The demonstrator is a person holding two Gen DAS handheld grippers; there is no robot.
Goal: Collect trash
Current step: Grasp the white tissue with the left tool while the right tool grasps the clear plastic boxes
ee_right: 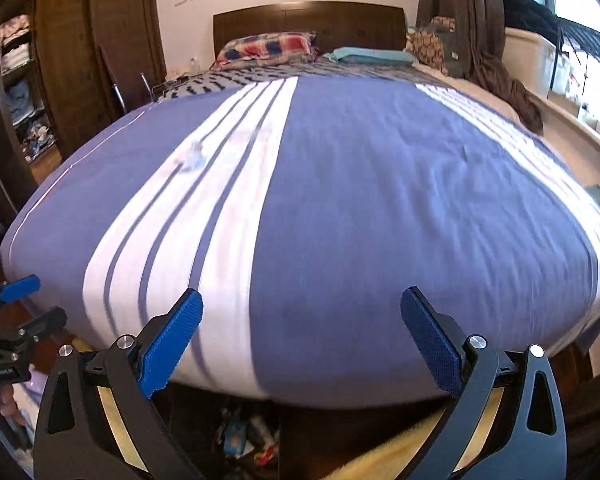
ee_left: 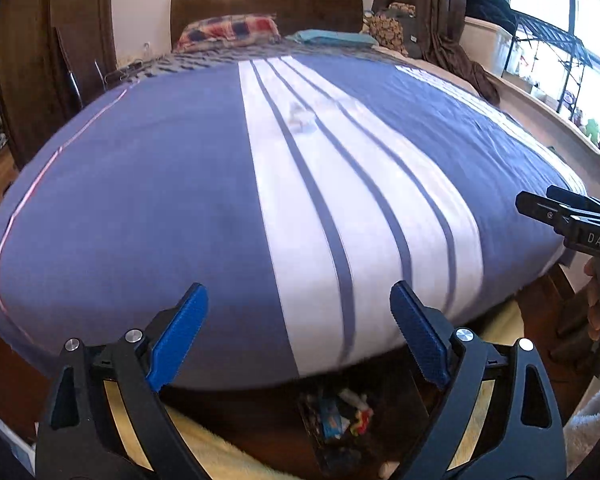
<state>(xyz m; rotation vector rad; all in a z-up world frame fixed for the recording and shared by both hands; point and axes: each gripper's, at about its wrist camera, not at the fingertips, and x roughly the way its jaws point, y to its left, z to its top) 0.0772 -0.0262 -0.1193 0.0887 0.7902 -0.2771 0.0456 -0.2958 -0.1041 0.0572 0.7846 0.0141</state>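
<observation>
A small crumpled piece of whitish-blue trash (ee_left: 300, 118) (ee_right: 192, 158) lies on the white stripes of the blue bed cover (ee_left: 140, 200) (ee_right: 380, 200), far beyond both grippers. On the floor at the bed's foot sits a dark bag of colourful wrappers (ee_left: 340, 416) (ee_right: 244, 432), below the grippers. My left gripper (ee_left: 298, 289) hangs open over the bed's foot edge with nothing between its blue pads. My right gripper (ee_right: 301, 295) is open and empty too, beside it on the right. A second faint scrap (ee_right: 256, 132) is too blurred to identify.
Plaid pillow (ee_left: 228, 32) and teal pillow (ee_left: 332, 36) lie at the dark headboard (ee_left: 268, 0). A brown wardrobe (ee_right: 60, 60) stands left, a curtain (ee_left: 456, 40) and a windowsill with small toys (ee_left: 592, 132) right. A yellow rug (ee_left: 220, 448) covers the floor near the bag.
</observation>
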